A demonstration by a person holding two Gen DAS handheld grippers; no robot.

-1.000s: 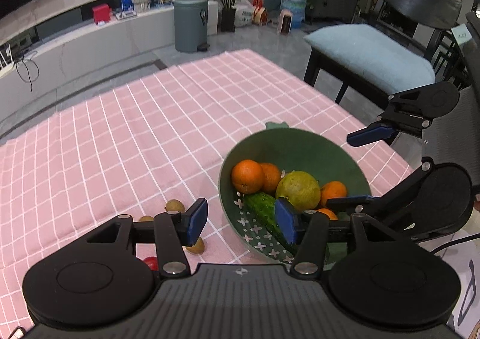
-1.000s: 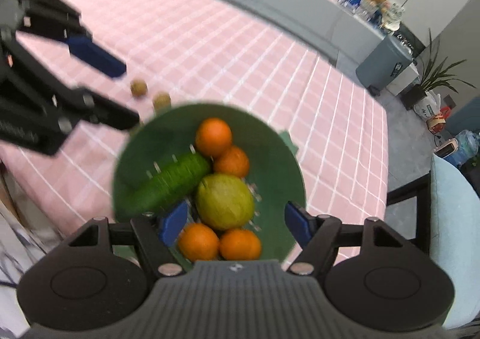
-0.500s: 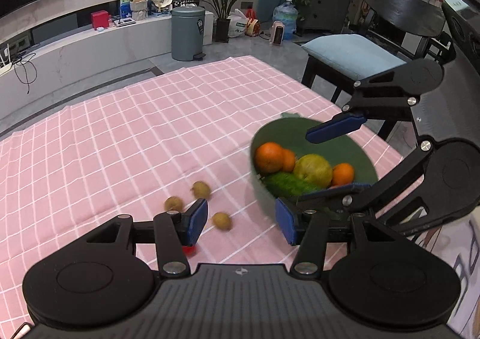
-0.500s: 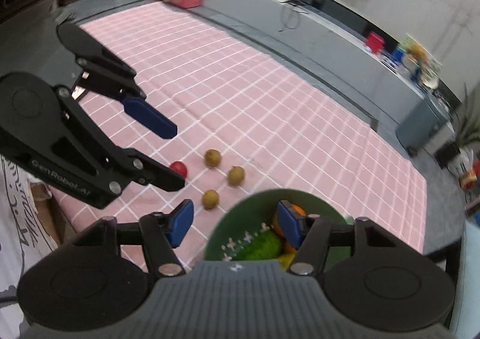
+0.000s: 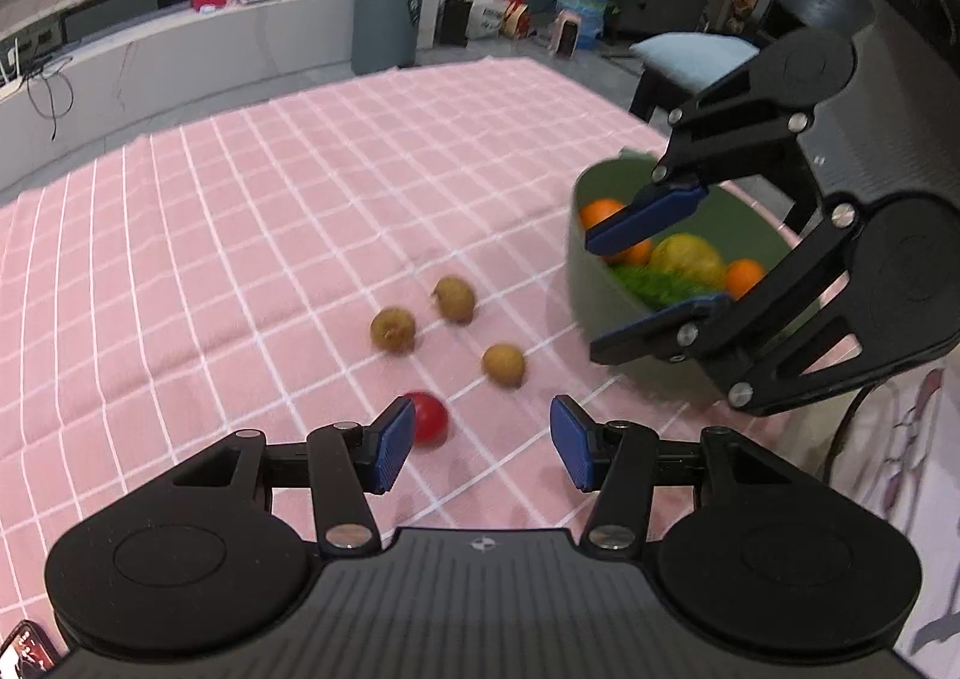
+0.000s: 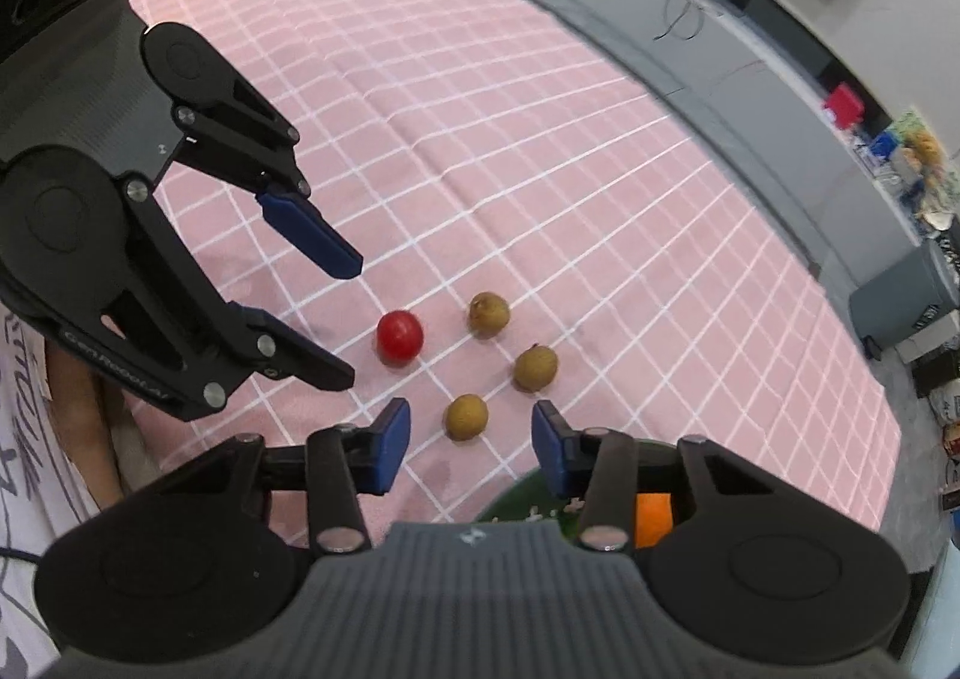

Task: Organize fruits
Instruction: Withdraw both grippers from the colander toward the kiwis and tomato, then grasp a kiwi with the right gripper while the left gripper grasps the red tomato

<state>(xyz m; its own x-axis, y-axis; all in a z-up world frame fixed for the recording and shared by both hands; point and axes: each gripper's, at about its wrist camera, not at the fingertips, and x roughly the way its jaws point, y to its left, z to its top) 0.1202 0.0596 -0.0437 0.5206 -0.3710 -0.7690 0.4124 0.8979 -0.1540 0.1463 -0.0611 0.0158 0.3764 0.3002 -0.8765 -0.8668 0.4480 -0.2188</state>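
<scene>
Three small brown round fruits lie on the pink checked tablecloth point(image 5: 240, 235): one point(image 5: 393, 329), one point(image 5: 454, 299) and one point(image 5: 503, 364). A small red fruit point(image 5: 427, 418) lies just ahead of my left gripper point(image 5: 483, 443), which is open and empty. A green bowl point(image 5: 606, 313) at the right holds oranges point(image 5: 600, 212), a yellow-green fruit point(image 5: 687, 260) and a cucumber point(image 5: 657, 286). My right gripper point(image 6: 471, 442) is open and empty, above the near brown fruit point(image 6: 466, 416). The red fruit point(image 6: 399, 337) lies to its left. The bowl's rim point(image 6: 510, 505) shows under it.
The right gripper point(image 5: 654, 259) hangs over the bowl in the left wrist view. The left gripper point(image 6: 312, 271) shows at the left of the right wrist view. A chair with a blue cushion point(image 5: 696, 57) stands past the table's far right edge.
Both grippers have drawn back and away from the bowl toward the loose fruits on the cloth. The bowl has shifted to the right edge of the left wrist view. Both stay open.
</scene>
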